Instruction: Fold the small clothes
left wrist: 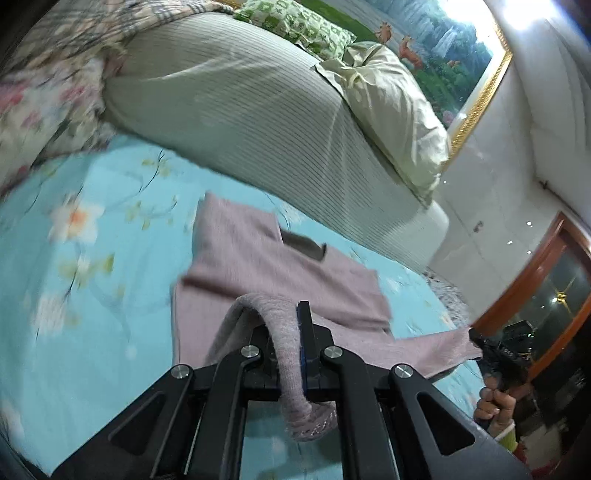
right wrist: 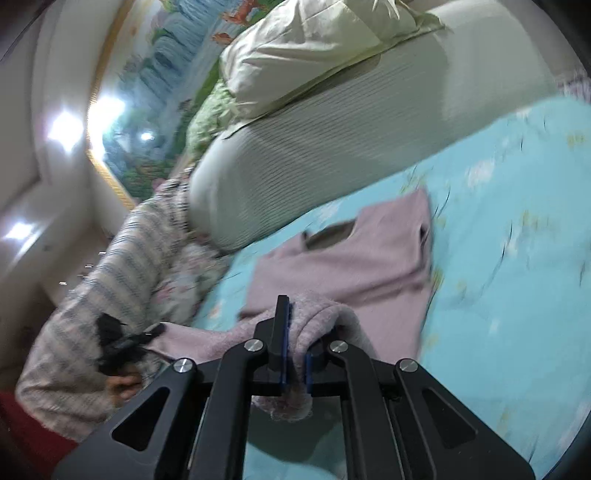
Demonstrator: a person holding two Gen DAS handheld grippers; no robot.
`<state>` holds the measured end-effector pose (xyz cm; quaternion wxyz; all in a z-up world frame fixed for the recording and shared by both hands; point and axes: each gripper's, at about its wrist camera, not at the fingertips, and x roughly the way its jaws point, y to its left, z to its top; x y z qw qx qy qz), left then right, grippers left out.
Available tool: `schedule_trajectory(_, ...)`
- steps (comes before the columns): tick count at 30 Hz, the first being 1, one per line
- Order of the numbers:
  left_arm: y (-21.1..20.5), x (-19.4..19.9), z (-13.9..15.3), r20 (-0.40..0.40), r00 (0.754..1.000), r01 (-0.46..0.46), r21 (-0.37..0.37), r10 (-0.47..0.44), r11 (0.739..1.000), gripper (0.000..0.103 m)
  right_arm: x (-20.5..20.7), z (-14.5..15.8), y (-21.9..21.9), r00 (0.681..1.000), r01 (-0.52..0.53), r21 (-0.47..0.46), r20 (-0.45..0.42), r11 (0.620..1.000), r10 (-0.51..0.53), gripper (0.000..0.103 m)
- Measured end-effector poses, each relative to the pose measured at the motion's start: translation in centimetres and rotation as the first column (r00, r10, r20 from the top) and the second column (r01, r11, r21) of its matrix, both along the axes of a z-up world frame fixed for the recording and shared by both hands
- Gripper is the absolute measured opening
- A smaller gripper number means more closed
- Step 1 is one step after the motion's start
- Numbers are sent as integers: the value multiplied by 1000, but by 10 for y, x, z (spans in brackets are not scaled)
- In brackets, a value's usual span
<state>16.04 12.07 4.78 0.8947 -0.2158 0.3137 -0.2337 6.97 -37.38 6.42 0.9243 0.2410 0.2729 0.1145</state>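
A pink knitted garment [left wrist: 258, 258] lies partly folded on the light-blue floral bed sheet [left wrist: 74, 277], neck opening toward the pillows. My left gripper [left wrist: 284, 314] is shut on one corner of its near hem, and the knit drapes over the fingers. In the right wrist view my right gripper [right wrist: 299, 314] is shut on the other hem corner of the garment [right wrist: 351, 258], with the edge lifted off the sheet [right wrist: 517, 258]. Each gripper shows in the other's view: the right gripper [left wrist: 476, 338] at the right edge, the left gripper [right wrist: 155, 330] at the left, both pinching the stretched hem.
A large grey ribbed bolster [left wrist: 240, 122] lies behind the garment, with a cream pillow [left wrist: 391, 107] and a green patterned pillow [left wrist: 295, 22] on it. A floral quilt [left wrist: 44, 103] is heaped at the left. A person's hand [left wrist: 495, 402] and striped sleeve [right wrist: 110, 266] show at the edges.
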Motion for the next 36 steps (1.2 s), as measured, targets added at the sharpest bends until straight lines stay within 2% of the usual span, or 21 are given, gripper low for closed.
schedule_trajectory(5,-25,84,11,1,999,-49,75,49,996,4,82,-6,-19,995,86,-58,-38,995,-88,7)
schedule_trajectory(9,-40,149,-4,-53,995,-78,117,85,990,4,138,-28,-34,983,138,-84,-109,987,-147,7)
schedule_trajectory(13,-47,210,-36,-121,984,-113,153,132,982,4,181,-54,-46,967,164,-98,-181,982,-180,7)
schedule_trajectory(16,-49,242,-64,-174,972,-132,166,161,977,4,204,-73,-50,956,166,-121,-225,979,-190,7)
schedule_trajectory(20,-56,269,-97,-212,959,-141,227,190,964,5,228,-95,-54,934,178,-142,-287,974,-213,8)
schedule_trajectory(23,-57,276,-113,-229,957,-121,242,178,963,6,229,-107,-63,924,193,-75,-323,978,-207,8)
schedule_trajectory(25,-51,270,-115,-232,960,-110,210,159,971,7,221,-105,-71,927,205,-22,-317,979,-201,8)
schedule_trajectory(27,-45,259,-112,-228,964,-97,190,140,977,16,206,-98,-78,926,229,4,-309,974,-216,10)
schedule_trajectory(28,-42,249,-109,-221,966,-91,186,132,978,23,196,-93,-80,926,248,5,-295,969,-235,16)
schedule_trajectory(29,-40,238,-105,-205,971,-85,186,123,979,32,182,-86,-83,926,272,1,-272,962,-262,28)
schedule_trajectory(31,-41,210,-98,-182,977,-73,197,110,978,38,159,-75,-83,922,316,-22,-229,949,-312,40)
schedule_trajectory(32,-44,199,-96,-174,980,-59,192,93,980,39,148,-70,-78,928,313,-32,-201,949,-313,40)
schedule_trajectory(34,-59,175,-96,-176,983,-7,191,42,981,39,138,-65,-61,947,261,-37,-184,965,-263,40)
schedule_trajectory(36,-80,157,-102,-193,981,64,201,-24,977,39,143,-69,-28,969,130,-77,-203,989,-143,40)
